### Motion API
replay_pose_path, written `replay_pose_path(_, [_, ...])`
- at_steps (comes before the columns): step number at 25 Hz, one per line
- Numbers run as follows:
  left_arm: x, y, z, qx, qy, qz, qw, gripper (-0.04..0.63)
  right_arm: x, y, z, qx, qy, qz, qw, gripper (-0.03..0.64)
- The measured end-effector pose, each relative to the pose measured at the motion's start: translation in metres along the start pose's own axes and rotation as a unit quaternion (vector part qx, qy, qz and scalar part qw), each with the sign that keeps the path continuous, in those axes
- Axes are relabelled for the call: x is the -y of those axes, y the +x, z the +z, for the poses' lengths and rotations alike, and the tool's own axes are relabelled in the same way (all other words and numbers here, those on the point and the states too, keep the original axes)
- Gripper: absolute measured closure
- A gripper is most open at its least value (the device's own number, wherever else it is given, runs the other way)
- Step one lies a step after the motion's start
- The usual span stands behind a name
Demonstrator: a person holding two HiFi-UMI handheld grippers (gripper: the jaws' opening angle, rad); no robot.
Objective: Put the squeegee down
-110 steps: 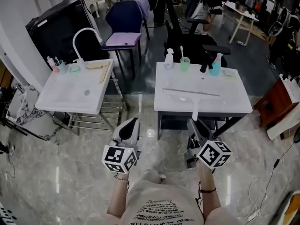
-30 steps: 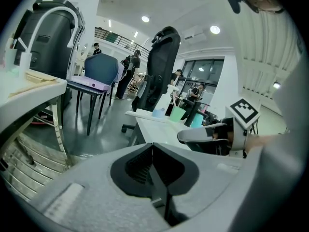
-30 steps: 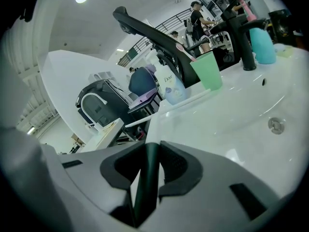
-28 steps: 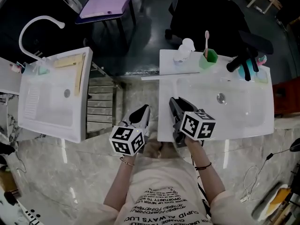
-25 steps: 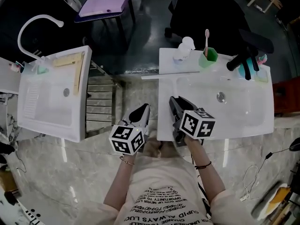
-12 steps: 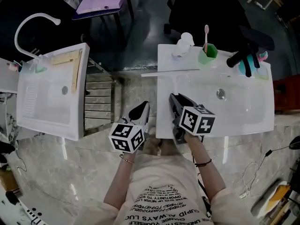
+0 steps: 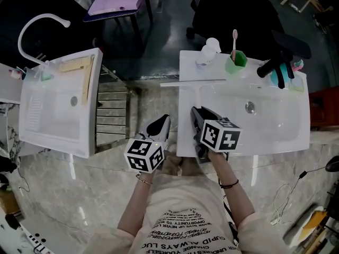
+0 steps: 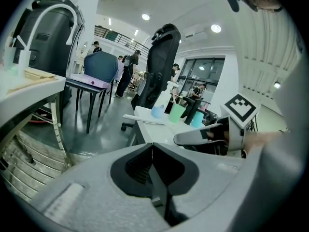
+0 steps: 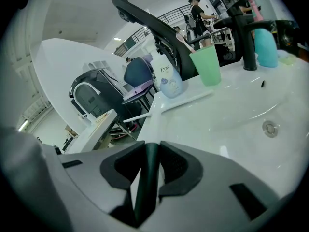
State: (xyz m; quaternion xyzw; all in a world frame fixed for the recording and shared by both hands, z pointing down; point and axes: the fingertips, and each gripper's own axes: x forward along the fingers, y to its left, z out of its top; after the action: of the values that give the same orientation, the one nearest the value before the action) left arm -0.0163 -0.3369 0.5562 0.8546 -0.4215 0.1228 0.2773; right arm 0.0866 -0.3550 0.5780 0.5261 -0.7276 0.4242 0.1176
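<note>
Where the squeegee (image 7: 193, 81) lies, bottle (image 7: 207, 52) and green cup (image 7: 237, 65) stand close.

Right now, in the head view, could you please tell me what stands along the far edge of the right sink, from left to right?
White bottle → green cup → black tap. The squeegee lies lengthwise in front of the first two and the teal bottle overlaps the tap, so I leave both out.

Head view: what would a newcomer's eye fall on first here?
The right sink, white, lies before the person, and a long squeegee rests across its far rim near a green cup. In front, the left gripper and the right gripper carry black-and-white marker cubes.
</note>
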Motion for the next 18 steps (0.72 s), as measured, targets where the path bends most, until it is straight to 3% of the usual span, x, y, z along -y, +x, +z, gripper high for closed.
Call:
replay_pose_path(6, [-0.0019, -0.0005, -0.0006, -0.001, 0.004, 0.003, 1.0, 0.572, -0.0008, 0.0011, -0.0012, -0.01, -0.029, -0.014, 0.999, 0.514])
replay_pose_path(18, [0.0067, 0.0, 0.0089, 0.012, 0.011, -0.006, 0.9998, 0.572, -0.0073, -0.0034, 0.0049, 0.006, -0.04, 0.007, 0.999, 0.476])
